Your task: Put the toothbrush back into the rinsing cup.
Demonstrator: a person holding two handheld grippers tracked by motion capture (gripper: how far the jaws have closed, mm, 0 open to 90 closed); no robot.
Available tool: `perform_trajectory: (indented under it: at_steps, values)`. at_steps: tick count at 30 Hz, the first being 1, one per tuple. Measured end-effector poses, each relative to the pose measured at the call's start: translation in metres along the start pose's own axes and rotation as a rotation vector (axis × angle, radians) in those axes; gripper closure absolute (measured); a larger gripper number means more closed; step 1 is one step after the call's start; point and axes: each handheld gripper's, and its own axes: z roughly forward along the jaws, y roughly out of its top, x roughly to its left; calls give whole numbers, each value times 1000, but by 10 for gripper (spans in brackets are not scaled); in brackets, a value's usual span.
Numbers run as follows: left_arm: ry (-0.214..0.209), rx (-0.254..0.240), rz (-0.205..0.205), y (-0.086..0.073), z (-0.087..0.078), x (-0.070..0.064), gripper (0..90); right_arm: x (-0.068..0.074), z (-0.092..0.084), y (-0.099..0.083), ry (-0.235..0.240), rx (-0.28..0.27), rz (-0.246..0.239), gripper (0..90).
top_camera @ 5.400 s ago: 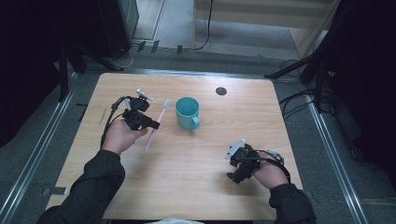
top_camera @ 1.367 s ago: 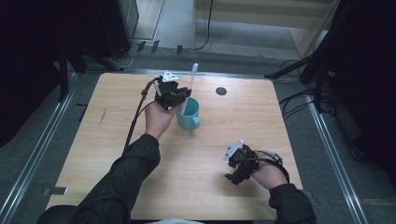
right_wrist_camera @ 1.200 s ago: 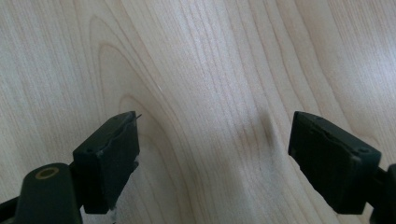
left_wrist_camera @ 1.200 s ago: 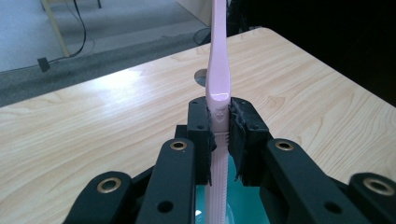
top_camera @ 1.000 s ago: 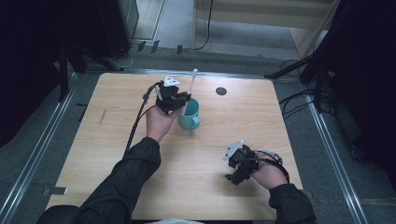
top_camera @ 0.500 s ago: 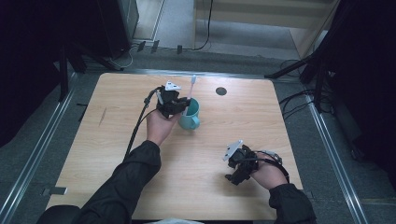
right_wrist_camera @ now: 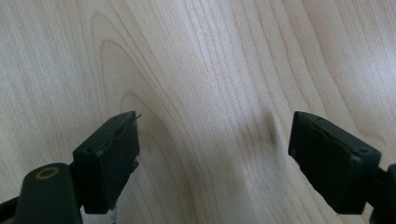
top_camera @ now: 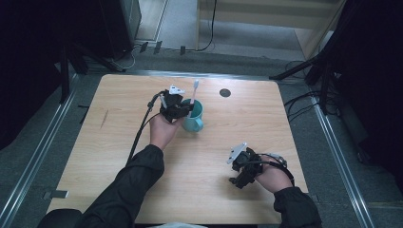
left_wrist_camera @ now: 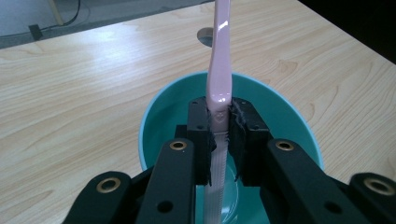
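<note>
A teal mug (top_camera: 195, 115) stands on the wooden table (top_camera: 119, 156) a little back of its middle. My left gripper (top_camera: 177, 108) hangs over the mug's left rim, shut on a pink toothbrush (top_camera: 193, 93) that stands nearly upright. In the left gripper view the pads pinch the toothbrush (left_wrist_camera: 218, 79) partway along its handle, and its ribbed lower end reaches down into the mug (left_wrist_camera: 159, 121). My right gripper (top_camera: 242, 167) rests low over the table at the front right; its jaws stand wide apart in the right gripper view with bare wood between them (right_wrist_camera: 214, 144).
A round dark cable hole (top_camera: 225, 92) lies in the tabletop behind the mug. Metal rails (top_camera: 43, 142) run along both sides of the table, with cables and stand legs on the floor beyond the far edge.
The left gripper has sunk slightly with the toothbrush, so the brush's lower end sits deeper in the mug. The right gripper has not moved.
</note>
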Motion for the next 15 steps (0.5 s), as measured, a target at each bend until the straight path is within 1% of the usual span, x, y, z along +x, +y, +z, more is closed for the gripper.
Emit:
perform_trajectory:
  at_steps: [3,10,15]
  values:
    - [-1,1,-3,0,2,1,789,0,0,0,4,4,2,165]
    - [-11,32,-24,-1,3,5,786,1,1,0,5,4,2,165]
    - [-12,34,-24,-1,3,6,784,0,1,0,5,6,-2,165]
